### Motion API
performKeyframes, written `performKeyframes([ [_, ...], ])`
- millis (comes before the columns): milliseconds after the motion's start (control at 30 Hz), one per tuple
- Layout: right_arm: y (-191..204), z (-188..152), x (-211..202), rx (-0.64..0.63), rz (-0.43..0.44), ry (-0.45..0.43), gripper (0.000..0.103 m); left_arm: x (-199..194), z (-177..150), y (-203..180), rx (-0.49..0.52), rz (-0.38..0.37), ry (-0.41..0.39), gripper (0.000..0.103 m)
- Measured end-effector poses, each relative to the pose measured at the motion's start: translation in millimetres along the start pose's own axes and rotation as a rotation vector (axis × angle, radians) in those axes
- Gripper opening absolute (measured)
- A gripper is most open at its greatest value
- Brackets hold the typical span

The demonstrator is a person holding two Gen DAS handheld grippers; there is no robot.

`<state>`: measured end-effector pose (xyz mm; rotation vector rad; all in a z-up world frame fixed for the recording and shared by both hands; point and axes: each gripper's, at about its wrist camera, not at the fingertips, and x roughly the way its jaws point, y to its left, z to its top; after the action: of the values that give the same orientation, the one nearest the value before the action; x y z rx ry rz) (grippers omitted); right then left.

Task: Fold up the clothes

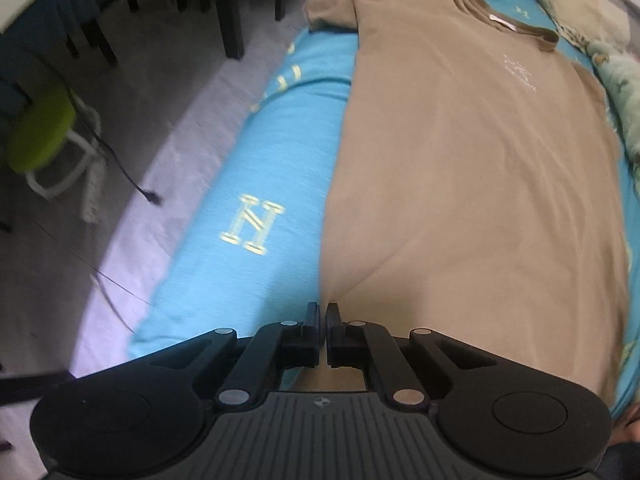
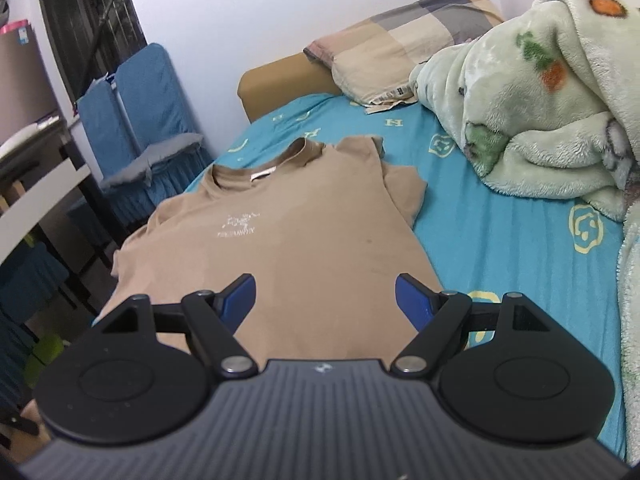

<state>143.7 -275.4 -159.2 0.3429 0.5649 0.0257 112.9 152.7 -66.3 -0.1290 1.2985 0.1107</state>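
A tan T-shirt [image 2: 288, 240] lies flat, chest print up, on the bed's blue sheet [image 2: 500, 232]. The left gripper [image 1: 323, 312] has its jaws together on the shirt's hem corner. The right gripper [image 2: 325, 292] hovers over the hem, jaws wide apart. A green blanket [image 2: 552, 120] is heaped beside the shirt.

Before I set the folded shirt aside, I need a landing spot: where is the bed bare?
Bare blue sheet lies between the tan T-shirt and the green fleece blanket, and in a strip along the bed edge left of the shirt. The head end is crowded by the plaid pillow and blanket.
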Motion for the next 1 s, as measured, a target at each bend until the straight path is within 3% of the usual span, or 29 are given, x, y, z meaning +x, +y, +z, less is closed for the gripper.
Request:
performKeyframes([
  [133,-2.0,3.8,0.9,0.011,0.017,-0.003,0.08,-23.0,-2.8,-5.1,0.019,-0.031,-0.088,0.017],
  [200,-1.7,5.2,0.1,0.012,0.026,-0.009,0.08,-34.3,-2.2,-11.3,0.036,-0.05,-0.156,0.032],
  [233,-1.7,5.9,-0.4,0.013,0.029,-0.012,0.08,-39.3,-1.1,-15.6,0.046,-0.056,-0.193,0.047],
  [300,-1.9,6.6,-1.2,0.018,0.032,-0.019,0.08,-49.0,2.2,-27.4,0.065,-0.061,-0.271,0.066],
  [400,-3.1,8.3,-2.0,0.028,0.034,-0.027,0.08,-66.1,5.9,-54.5,0.106,-0.082,-0.403,0.084],
  [567,-4.4,12.2,-3.5,0.02,0.018,-0.046,0.08,-88.4,2.8,-113.5,0.103,-0.167,-0.553,0.099],
  [700,-7.2,14.9,-2.8,0.025,0.023,-0.046,0.08,-85.3,-4.5,-162.9,0.152,-0.194,-0.669,0.101],
  [833,-11.4,17.4,-1.0,0.049,0.026,-0.043,0.08,-52.0,-13.3,-187.4,0.168,-0.215,-0.698,0.102],
  [967,-15.7,20.5,4.2,0.069,0.023,-0.038,0.059,-15.4,-18.3,-173.4,0.153,-0.161,-0.718,0.102],
  [1000,-16.2,21.0,6.3,0.071,0.018,-0.039,0.058,-11.8,-18.3,-169.2,0.14,-0.161,-0.707,0.102],
])
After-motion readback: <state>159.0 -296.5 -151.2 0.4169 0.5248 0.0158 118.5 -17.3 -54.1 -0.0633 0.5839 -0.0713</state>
